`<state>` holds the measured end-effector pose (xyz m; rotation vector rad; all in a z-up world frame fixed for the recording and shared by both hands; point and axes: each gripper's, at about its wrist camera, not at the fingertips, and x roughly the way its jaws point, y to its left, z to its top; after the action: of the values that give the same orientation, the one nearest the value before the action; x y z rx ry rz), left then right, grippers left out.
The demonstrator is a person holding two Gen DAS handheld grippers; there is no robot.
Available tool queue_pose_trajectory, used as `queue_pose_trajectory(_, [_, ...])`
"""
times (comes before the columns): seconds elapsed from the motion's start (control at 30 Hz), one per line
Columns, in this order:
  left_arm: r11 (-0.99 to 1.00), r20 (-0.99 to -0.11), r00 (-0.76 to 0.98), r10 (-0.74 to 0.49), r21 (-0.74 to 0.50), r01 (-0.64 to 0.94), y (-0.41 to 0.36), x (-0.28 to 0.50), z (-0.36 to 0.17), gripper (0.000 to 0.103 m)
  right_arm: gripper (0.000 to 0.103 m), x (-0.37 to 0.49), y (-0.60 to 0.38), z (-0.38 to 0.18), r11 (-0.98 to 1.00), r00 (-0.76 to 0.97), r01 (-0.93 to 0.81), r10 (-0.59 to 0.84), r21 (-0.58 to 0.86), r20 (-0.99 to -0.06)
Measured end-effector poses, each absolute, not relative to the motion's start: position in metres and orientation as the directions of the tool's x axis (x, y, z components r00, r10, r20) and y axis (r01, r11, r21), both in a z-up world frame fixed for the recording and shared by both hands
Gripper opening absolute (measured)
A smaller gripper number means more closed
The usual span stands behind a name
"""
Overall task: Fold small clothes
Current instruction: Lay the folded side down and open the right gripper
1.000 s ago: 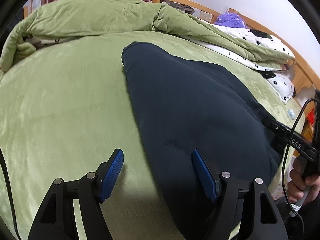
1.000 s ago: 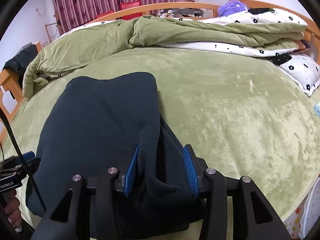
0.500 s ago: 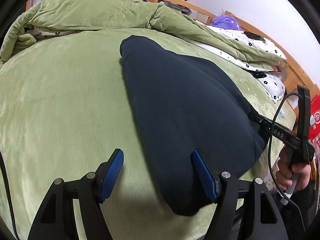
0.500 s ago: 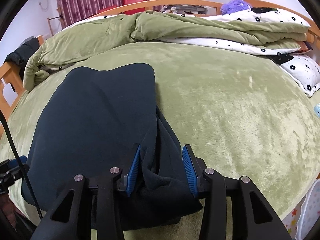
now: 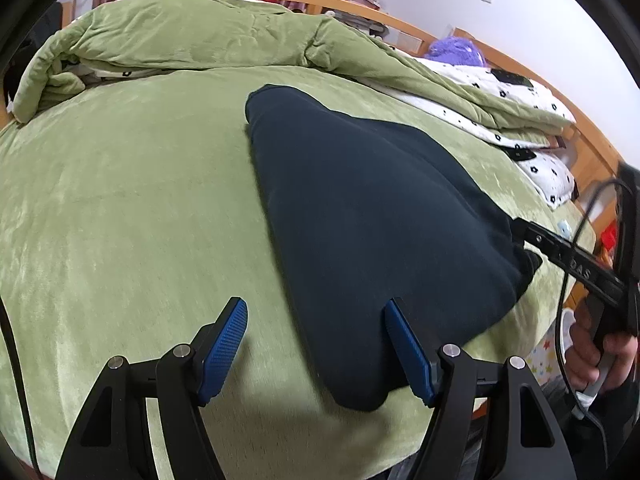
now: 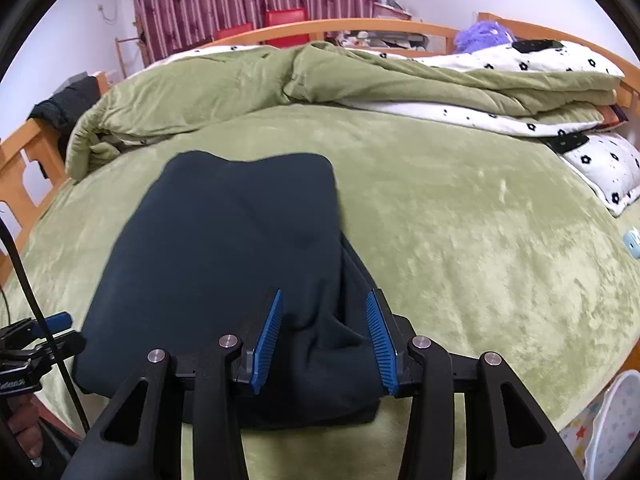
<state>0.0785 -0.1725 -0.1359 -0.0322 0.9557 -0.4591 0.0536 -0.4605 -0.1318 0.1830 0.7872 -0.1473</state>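
A dark navy garment (image 5: 372, 216) lies folded on the green bed cover (image 5: 132, 200), also in the right wrist view (image 6: 224, 256). My left gripper (image 5: 316, 344) is open and empty, over the garment's near left corner; its right pad sits over the cloth. My right gripper (image 6: 324, 332) has its blue pads around a bunched near edge of the garment (image 6: 320, 344), with cloth filling the gap. From the left wrist view the right gripper (image 5: 520, 232) meets the garment's right edge.
A rolled green quilt (image 6: 240, 80) and white flowered bedding (image 6: 540, 64) lie across the back. A pillow (image 6: 604, 168) sits right. The wooden bed frame (image 6: 24, 168) runs along the left. A purple plush (image 6: 484, 36) sits far back.
Both grippers have pulled back toward the bed's near edge. The garment's near edge now lies farther from the left gripper's view centre. The right gripper keeps its hold.
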Motion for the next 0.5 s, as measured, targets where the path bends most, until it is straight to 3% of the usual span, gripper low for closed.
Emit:
queue_pose_trajectory(0.3, [0.899, -0.767, 0.49, -0.414, -0.258, 0.355, -0.177, 0.09, -0.134, 0.07, 0.045, 0.066, -0.475, -0.163, 0.965, 0.618, 0.254, -0.109, 0.066, -0.778])
queue_pose_trajectory(0.5, [0.895, -0.745, 0.51, -0.43, -0.277, 0.35, -0.18, 0.098, -0.125, 0.07, 0.045, 0.055, -0.483, -0.161, 0.963, 0.646, 0.248, -0.085, 0.103, -0.759])
